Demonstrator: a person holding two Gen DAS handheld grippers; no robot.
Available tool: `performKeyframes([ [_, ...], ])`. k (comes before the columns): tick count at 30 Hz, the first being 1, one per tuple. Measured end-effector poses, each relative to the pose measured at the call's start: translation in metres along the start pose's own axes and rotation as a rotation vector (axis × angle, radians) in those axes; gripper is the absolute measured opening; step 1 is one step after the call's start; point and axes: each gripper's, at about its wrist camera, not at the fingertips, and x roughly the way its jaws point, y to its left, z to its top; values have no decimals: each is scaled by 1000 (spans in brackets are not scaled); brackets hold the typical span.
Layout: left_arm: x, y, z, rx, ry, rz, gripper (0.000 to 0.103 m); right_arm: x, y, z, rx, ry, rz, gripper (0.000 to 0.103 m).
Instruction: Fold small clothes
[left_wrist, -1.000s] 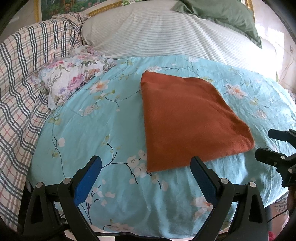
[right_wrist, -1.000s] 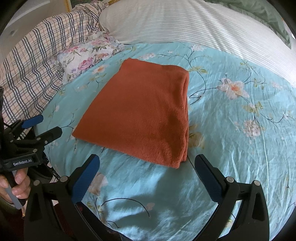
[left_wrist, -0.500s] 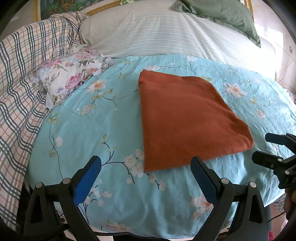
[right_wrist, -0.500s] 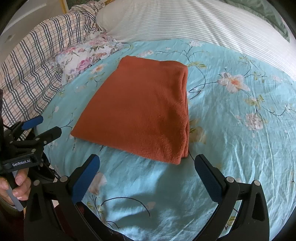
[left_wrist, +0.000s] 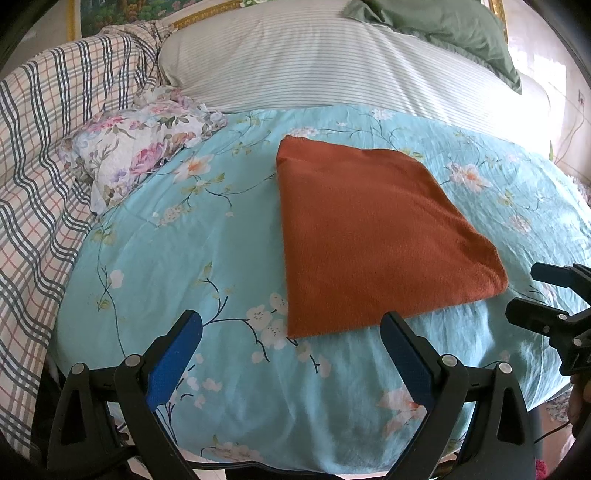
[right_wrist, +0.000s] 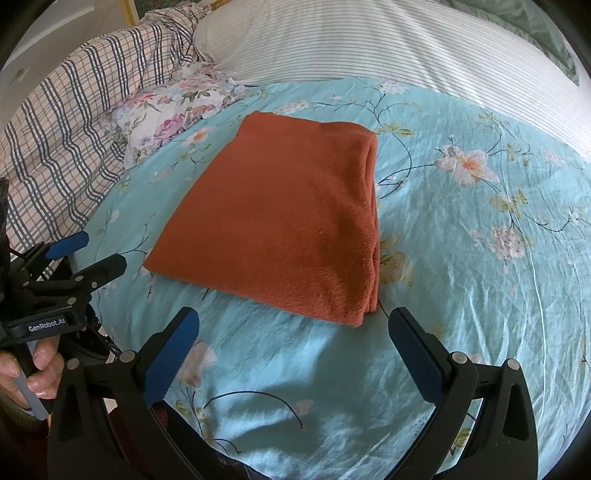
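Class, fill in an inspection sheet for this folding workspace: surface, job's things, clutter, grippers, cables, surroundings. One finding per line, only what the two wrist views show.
Surface: turquoise floral sheet, lightly wrinkled.
Job's things: rust-orange cloth, folded flat, with stacked layers showing along its right edge.
Clutter: crumpled floral fabric beside the cloth, apart from it.
Grippers: left gripper open, empty, near the cloth's front edge; right gripper open, empty, short of the cloth's near corner.
Cables: nothing seen for certain.
Surroundings: plaid blanket on the left, striped bedding behind, green pillow at the far right.

folded cloth (left_wrist: 373, 240) on bedsheet (left_wrist: 184, 251), pillow (left_wrist: 295, 62) behind
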Motion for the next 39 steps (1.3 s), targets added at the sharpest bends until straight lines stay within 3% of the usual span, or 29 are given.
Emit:
performKeyframes([
  [39,0,-7,3,1,5,-1,98,-4,0,6,1,-8,7,102],
])
